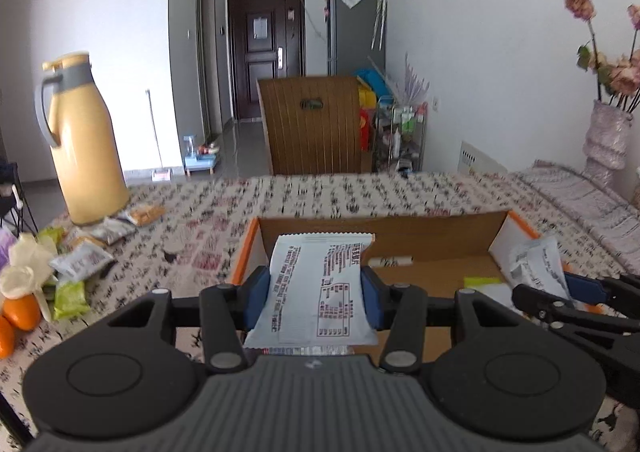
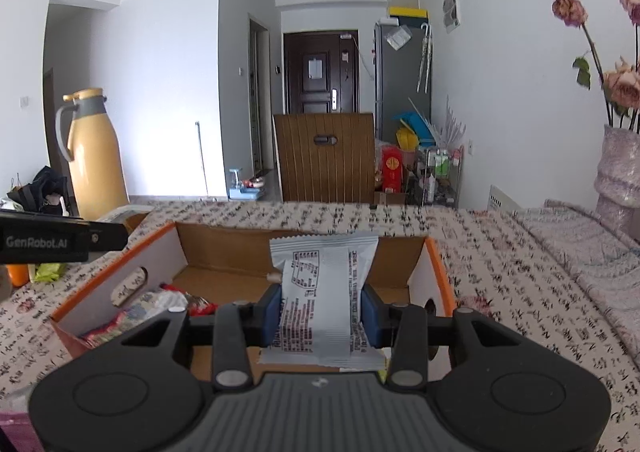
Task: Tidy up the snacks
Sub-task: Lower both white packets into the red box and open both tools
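My left gripper [image 1: 316,292] is shut on a white snack packet [image 1: 316,284] with red print, held above the left part of an open cardboard box [image 1: 400,224] with orange edges. My right gripper [image 2: 322,306] is shut on a white snack packet [image 2: 324,292] with dark print, held above the same box [image 2: 424,272]. The right gripper and its packet [image 1: 536,264] also show at the right of the left wrist view. Red snack packets [image 2: 160,304] lie in the box's left end. Loose snack packets [image 1: 80,264] lie on the table at the left.
A yellow thermos jug [image 1: 84,140] stands at the table's far left, with oranges [image 1: 20,312] near the packets. A vase with dried flowers [image 2: 620,168] stands at the far right. A wooden chair back [image 2: 326,156] rises behind the patterned tablecloth [image 2: 520,292].
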Demonstrator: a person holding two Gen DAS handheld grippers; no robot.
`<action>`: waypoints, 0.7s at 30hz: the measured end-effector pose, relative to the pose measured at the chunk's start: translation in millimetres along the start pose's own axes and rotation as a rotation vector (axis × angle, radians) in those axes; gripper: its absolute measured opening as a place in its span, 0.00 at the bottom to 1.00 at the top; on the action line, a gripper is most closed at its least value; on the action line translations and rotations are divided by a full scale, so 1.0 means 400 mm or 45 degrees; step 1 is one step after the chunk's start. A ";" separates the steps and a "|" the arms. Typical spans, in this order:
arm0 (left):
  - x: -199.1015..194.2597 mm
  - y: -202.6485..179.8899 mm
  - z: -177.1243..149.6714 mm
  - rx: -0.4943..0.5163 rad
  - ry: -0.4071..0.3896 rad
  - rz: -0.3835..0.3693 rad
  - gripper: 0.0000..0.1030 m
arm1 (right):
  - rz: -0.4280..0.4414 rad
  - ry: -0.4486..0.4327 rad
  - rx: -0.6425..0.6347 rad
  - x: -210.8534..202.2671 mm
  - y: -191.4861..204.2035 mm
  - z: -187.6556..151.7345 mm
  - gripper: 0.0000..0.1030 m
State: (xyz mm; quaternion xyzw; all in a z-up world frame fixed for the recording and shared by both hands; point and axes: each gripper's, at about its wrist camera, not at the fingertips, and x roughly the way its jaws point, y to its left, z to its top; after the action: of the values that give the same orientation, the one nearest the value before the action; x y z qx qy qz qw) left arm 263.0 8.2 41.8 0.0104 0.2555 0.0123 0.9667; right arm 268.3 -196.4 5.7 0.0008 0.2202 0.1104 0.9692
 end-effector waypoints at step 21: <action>0.028 0.022 -0.033 -0.053 -0.015 0.004 1.00 | -0.016 0.030 0.073 0.021 -0.030 -0.039 1.00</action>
State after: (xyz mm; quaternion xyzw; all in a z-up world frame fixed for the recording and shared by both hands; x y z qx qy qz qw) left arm 266.1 17.6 25.1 -0.0093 0.2495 0.0191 0.9681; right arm 271.5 -206.9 -12.5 0.0258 0.2347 0.0979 0.9668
